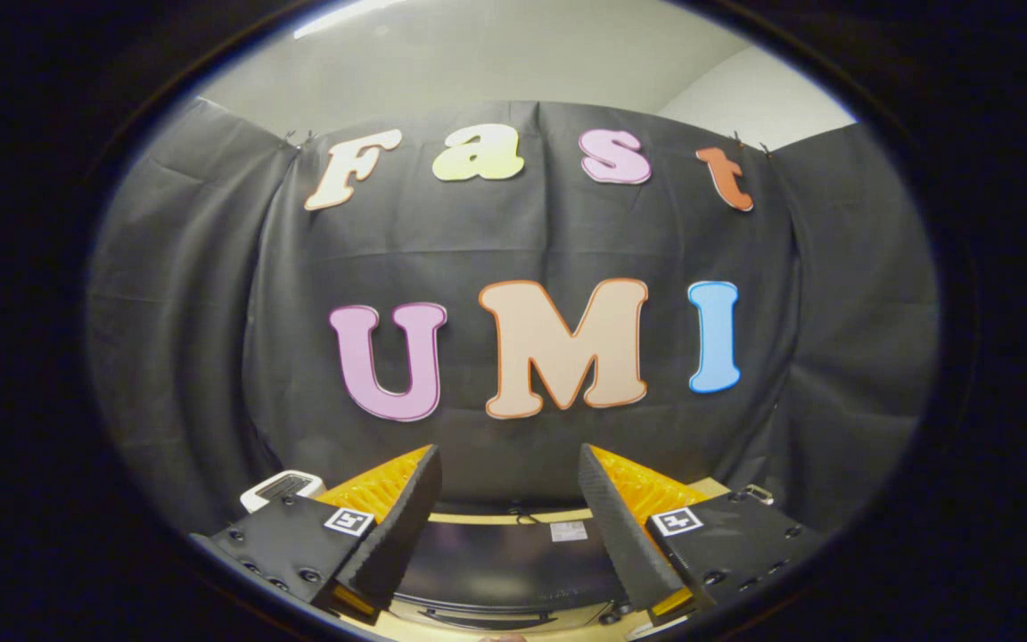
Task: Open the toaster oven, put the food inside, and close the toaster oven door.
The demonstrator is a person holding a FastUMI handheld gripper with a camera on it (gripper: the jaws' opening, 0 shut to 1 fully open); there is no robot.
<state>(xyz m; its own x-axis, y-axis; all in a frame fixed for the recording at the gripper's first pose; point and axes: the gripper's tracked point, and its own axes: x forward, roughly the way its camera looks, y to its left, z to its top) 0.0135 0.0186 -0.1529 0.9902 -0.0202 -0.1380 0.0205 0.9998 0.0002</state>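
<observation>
My gripper (508,450) is held high, facing the booth's black cloth wall. Its fingers are open with a wide gap, and nothing is between them. Below the gap I look down on a dark, glossy flat surface (500,562) with a small white sticker; it looks like the top of the toaster oven, though I cannot tell for sure. It rests on a light wooden table (478,517), a strip of which shows just beyond it.
Part of a white object (277,488) sticks out behind the left finger, at the table's far left. A small metal piece (756,492) sits by the right finger. The black cloth wall (210,357) closes the back and both sides.
</observation>
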